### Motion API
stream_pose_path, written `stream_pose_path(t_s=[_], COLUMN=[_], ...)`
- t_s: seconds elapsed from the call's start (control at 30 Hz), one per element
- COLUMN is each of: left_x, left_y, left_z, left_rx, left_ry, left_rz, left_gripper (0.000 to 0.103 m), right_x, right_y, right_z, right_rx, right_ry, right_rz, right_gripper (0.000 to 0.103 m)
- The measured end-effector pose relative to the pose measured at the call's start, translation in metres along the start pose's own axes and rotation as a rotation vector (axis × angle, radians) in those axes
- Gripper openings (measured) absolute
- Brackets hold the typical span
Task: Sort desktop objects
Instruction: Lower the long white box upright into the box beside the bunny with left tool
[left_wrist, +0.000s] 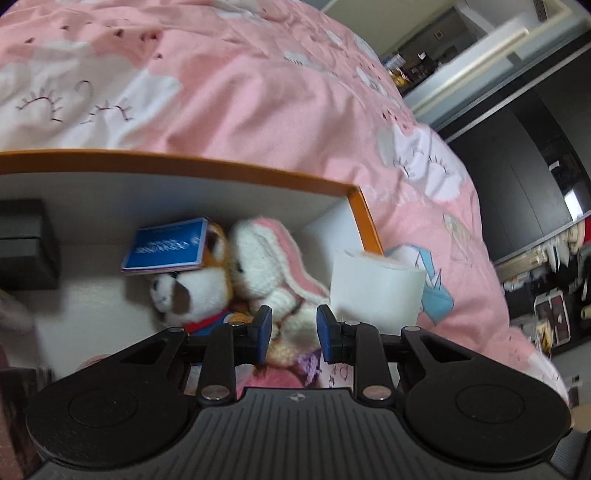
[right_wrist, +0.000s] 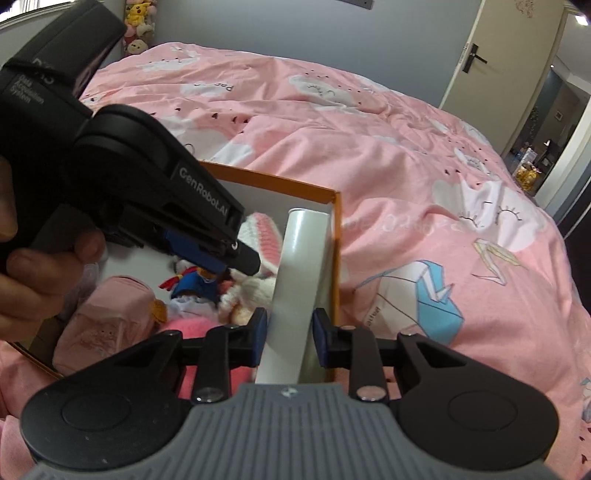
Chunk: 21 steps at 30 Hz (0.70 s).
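Box (left_wrist: 364, 218) with orange rim sits on pink duvet (left_wrist: 258, 92), near edge cut off. Inside: 1 blue booklet (left_wrist: 166, 245), 1 fox plush (left_wrist: 192, 284), 1 white bunny plush (left_wrist: 258, 266), 1 black case (left_wrist: 26, 243), pink items below partly hidden and blurred. Left gripper (left_wrist: 293, 334) over the plush pile, jaws narrowly apart, gripping nothing visible. Right gripper (right_wrist: 286, 338) clenched on 1 white cylinder (right_wrist: 295, 288) at the box's right wall. Hand (right_wrist: 33, 266) on left gripper's handle.

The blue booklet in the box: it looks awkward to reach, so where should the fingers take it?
Grip the blue booklet by its upper left edge, coming from above on the left. It leans tilted on the fox toy's head, so that edge stands clear, while its right side sits against the white rabbit toy. One finger above, one beneath, likely works.
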<state>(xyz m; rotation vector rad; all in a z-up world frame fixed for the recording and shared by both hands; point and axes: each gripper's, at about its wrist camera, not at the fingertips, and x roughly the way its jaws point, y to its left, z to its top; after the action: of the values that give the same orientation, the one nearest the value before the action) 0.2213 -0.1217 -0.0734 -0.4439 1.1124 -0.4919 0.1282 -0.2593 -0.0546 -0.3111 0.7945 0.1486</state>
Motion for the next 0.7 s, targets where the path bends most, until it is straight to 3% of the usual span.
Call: stream_pose_path(t_s=[0.27,0.37,0.63,0.7], left_x=[0.013,0.015,0.009,0.011], left_y=[-0.003,-0.010,-0.012,-0.009], left_z=[-0.003,-0.004,-0.007,-0.005], left_rx=[0.014,0.065,0.114,0.120], left_ry=[-0.002,0.025,0.011,0.020], left_rz=[0.031,0.075,0.150,0.201], left_gripper=[0.039,0.027,0.016,0.001], right_x=[0.004,0.004,0.001,0.003], right_y=[-0.002,-0.002,0.000,0.001], right_z=[0.000,0.000,-0.001,-0.001], right_rx=[0.008,0.009,0.006,0.004], right_ry=[0.007,0.006,0.005,0.003], right_rz=[0.006,0.007,-0.018,-0.024], right_gripper=[0.029,0.029,0.029,0.029])
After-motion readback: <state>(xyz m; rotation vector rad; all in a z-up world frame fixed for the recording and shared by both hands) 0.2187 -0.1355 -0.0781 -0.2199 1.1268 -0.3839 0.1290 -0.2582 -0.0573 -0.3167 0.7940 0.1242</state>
